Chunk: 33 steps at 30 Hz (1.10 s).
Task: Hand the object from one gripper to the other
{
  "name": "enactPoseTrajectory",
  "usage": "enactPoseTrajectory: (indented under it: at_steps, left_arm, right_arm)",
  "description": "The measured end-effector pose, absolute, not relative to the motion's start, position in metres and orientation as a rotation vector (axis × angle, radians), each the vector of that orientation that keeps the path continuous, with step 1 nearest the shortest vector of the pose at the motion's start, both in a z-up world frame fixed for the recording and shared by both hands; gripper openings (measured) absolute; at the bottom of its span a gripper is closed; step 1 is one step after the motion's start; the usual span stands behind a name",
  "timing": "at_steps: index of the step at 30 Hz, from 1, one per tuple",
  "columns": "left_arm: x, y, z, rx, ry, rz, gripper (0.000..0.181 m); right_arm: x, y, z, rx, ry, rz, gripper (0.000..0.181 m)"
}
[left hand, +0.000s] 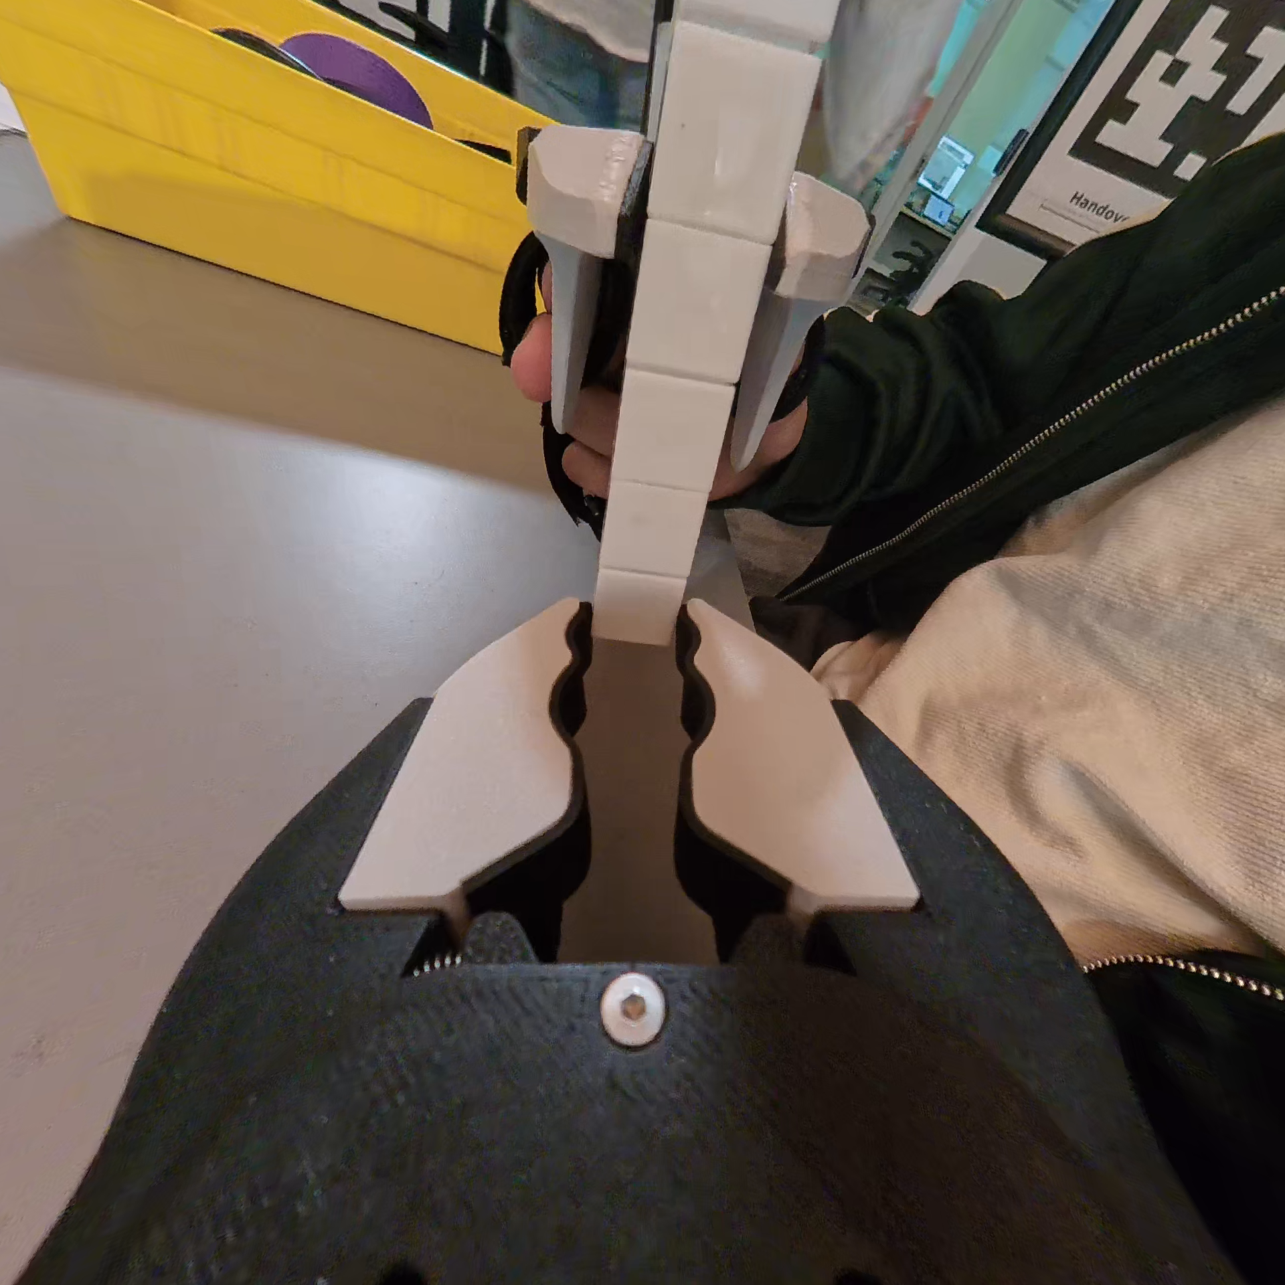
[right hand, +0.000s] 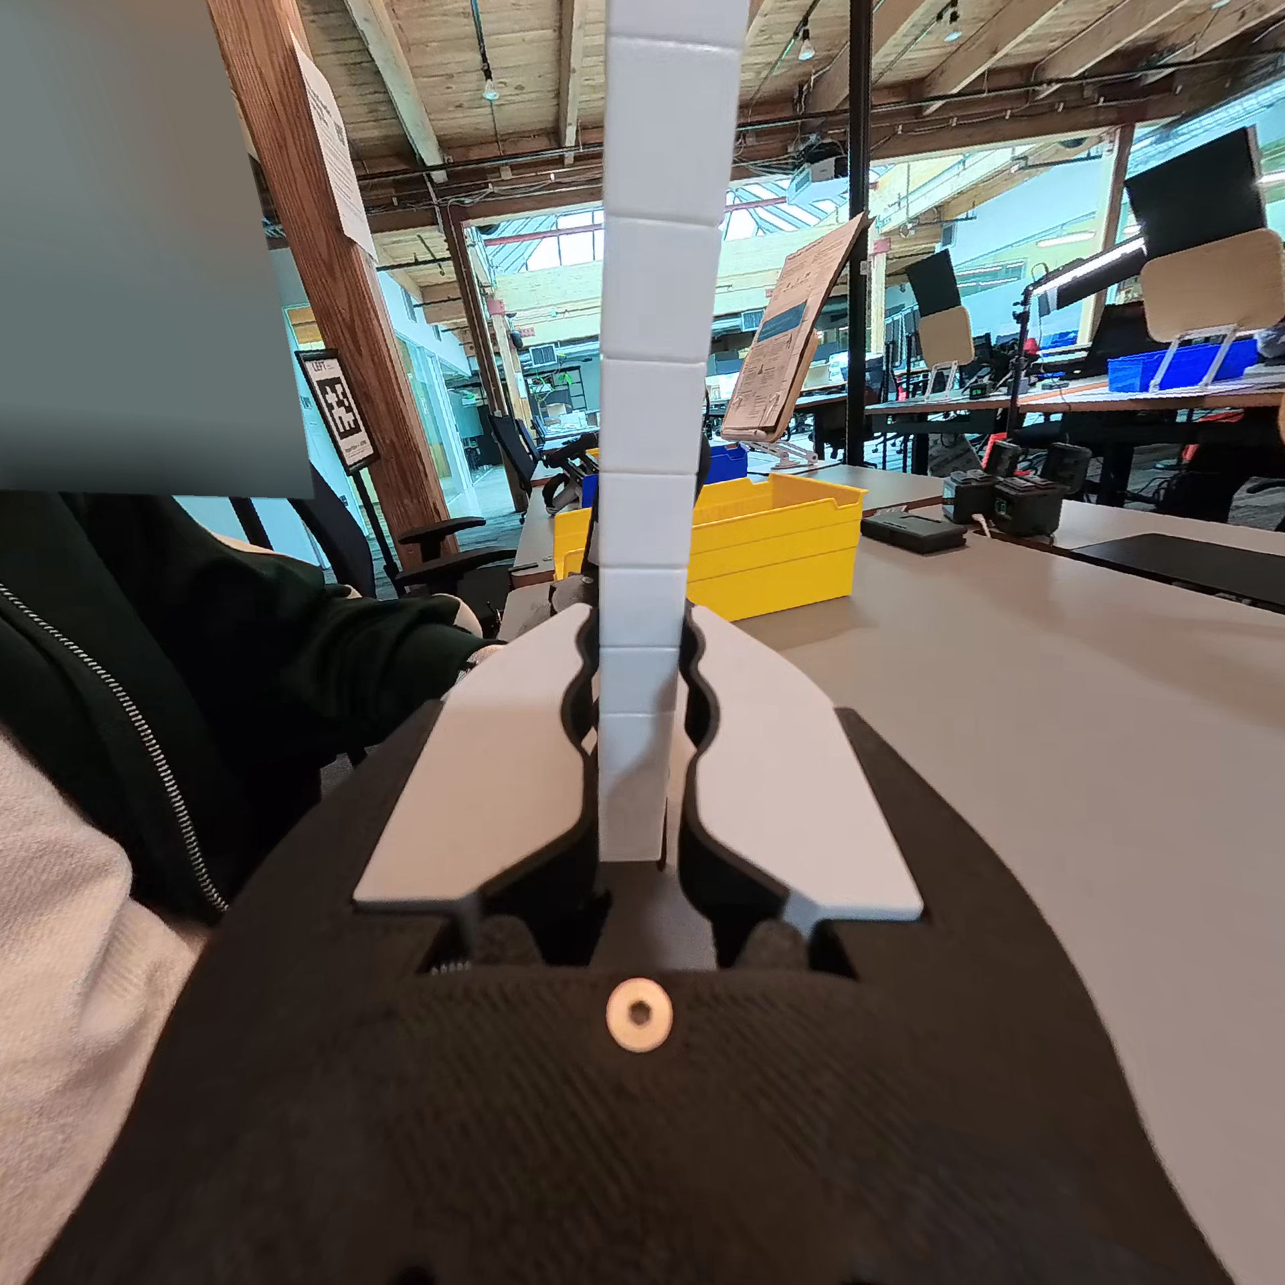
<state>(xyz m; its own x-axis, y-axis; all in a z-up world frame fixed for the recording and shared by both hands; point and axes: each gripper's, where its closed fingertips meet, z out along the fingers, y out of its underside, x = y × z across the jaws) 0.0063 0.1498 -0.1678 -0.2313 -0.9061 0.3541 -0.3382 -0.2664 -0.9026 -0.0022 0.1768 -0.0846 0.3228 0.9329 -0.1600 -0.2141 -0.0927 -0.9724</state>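
Clamping a white segmented bar (right hand: 650, 556), the right gripper (right hand: 640, 626) holds it near the yellow bin (right hand: 772, 549), whose end sits between the left gripper's (left hand: 633, 619) parted jaws.

Bright daylight, strong fisheye distortion

the left wrist view sits just behind its own left gripper (left hand: 631, 619), very near, looking forward along the fingers and somewhat down over the grey table (left hand: 208, 556). it faces the right gripper (left hand: 653, 389) head on, with the person's torso at its right edge. the right wrist view sits just behind the right gripper (right hand: 641, 629), tilted more level, facing out across the table (right hand: 973, 695) into the far room and ceiling. both views share the white segmented bar (left hand: 685, 313) (right hand: 657, 417), the yellow bin (left hand: 264, 167) (right hand: 772, 549), the tabletop and the dark zipped jacket (left hand: 1043, 389) (right hand: 174, 660).
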Motion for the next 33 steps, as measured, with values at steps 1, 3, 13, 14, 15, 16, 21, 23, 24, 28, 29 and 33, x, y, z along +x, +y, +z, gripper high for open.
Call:
enactPoseTrajectory:
  at_steps: [1, 3, 13, 14, 15, 16, 21, 23, 24, 28, 29, 33]
  left_arm:
    - [0.006, 0.149, -0.168, -1.537, 1.501, -1.516, 0.023]
    - [0.006, 0.148, -0.170, -1.542, 1.525, -1.505, 0.023]
    - [0.002, 0.150, -0.169, -1.601, 1.517, -1.531, 0.023]
    - [0.002, 0.150, -0.170, -1.599, 1.526, -1.515, 0.023]
    - [0.002, 0.150, -0.171, -1.600, 1.534, -1.504, 0.023]
    - [0.002, 0.150, -0.171, -1.599, 1.537, -1.497, 0.023]
    - [0.004, 0.152, -0.169, -1.551, 1.511, -1.497, 0.023]
    - [0.005, 0.152, -0.168, -1.531, 1.496, -1.499, 0.023]
    - [0.006, 0.153, -0.167, -1.526, 1.482, -1.509, 0.025]
    - [0.005, 0.156, -0.165, -1.532, 1.445, -1.541, 0.032]
    - [0.005, 0.155, -0.163, -1.523, 1.441, -1.544, 0.032]
    - [0.006, 0.151, -0.163, -1.490, 1.472, -1.523, 0.024]
  right_arm:
    - [-0.002, 0.177, -0.085, -1.299, -0.750, 1.129, 0.022]
    - [-0.003, 0.176, -0.086, -1.302, -0.760, 1.133, 0.022]
    - [-0.002, 0.179, -0.088, -1.325, -0.754, 1.137, 0.022]
    - [-0.002, 0.178, -0.088, -1.323, -0.764, 1.131, 0.022]
    - [-0.003, 0.178, -0.089, -1.323, -0.775, 1.125, 0.022]
    - [-0.003, 0.177, -0.089, -1.324, -0.780, 1.122, 0.022]
    - [-0.001, 0.178, -0.088, -1.320, -0.751, 1.140, 0.022]
    - [0.000, 0.178, -0.088, -1.324, -0.749, 1.133, 0.022]
    - [-0.001, 0.178, -0.089, -1.330, -0.752, 1.125, 0.022]
    - [-0.008, 0.176, -0.096, -1.354, -0.792, 1.093, 0.022]
    - [-0.009, 0.176, -0.097, -1.359, -0.802, 1.084, 0.022]
    - [-0.014, 0.173, -0.102, -1.372, -0.828, 1.058, 0.022]
